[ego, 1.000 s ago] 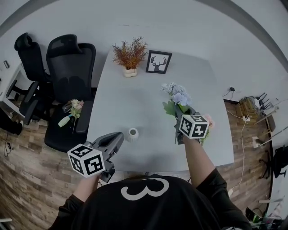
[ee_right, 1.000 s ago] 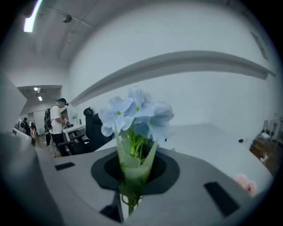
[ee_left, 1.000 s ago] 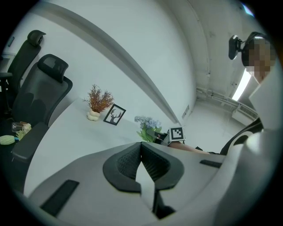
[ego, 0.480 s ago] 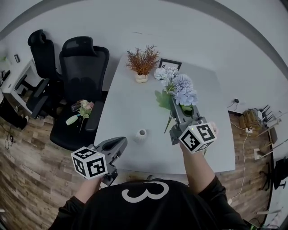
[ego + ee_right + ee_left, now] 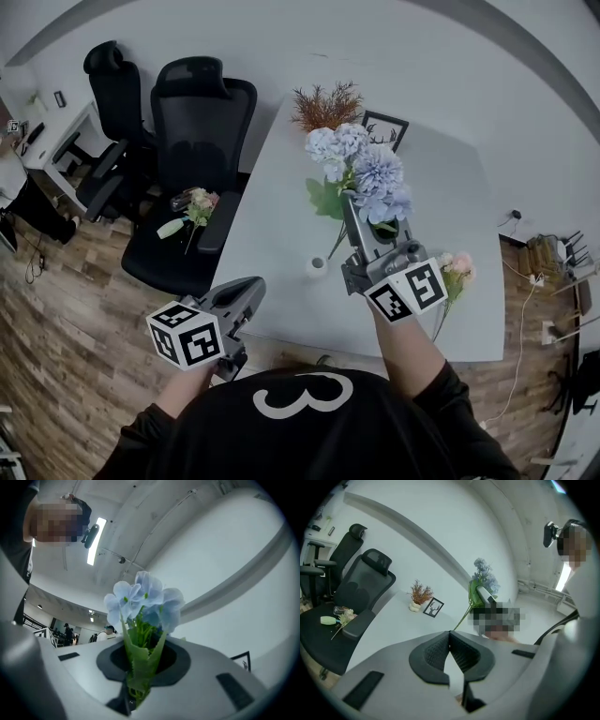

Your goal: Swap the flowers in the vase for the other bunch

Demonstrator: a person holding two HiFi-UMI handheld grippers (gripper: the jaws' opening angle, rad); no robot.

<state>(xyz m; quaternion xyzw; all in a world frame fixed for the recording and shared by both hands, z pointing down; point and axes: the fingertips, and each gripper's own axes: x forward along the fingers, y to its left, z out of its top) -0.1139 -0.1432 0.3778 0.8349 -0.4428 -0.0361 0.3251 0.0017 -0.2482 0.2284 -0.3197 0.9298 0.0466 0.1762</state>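
Blue flowers [image 5: 366, 173] hang above the desk [image 5: 272, 225], their stems pinched in our right tongs [image 5: 353, 211]. Our left tongs [image 5: 246, 292] are pressed together and empty. We should tip the stems down, line them up over the small vase [image 5: 317, 266], and steady it if it rocks.

head view looks steeply down onto the white table [image 5: 281, 234]. left gripper view looks low across it toward the deer picture [image 5: 433, 607] at the far edge; right gripper view tilts upward, close behind the blue flowers [image 5: 143, 599], catching that picture too
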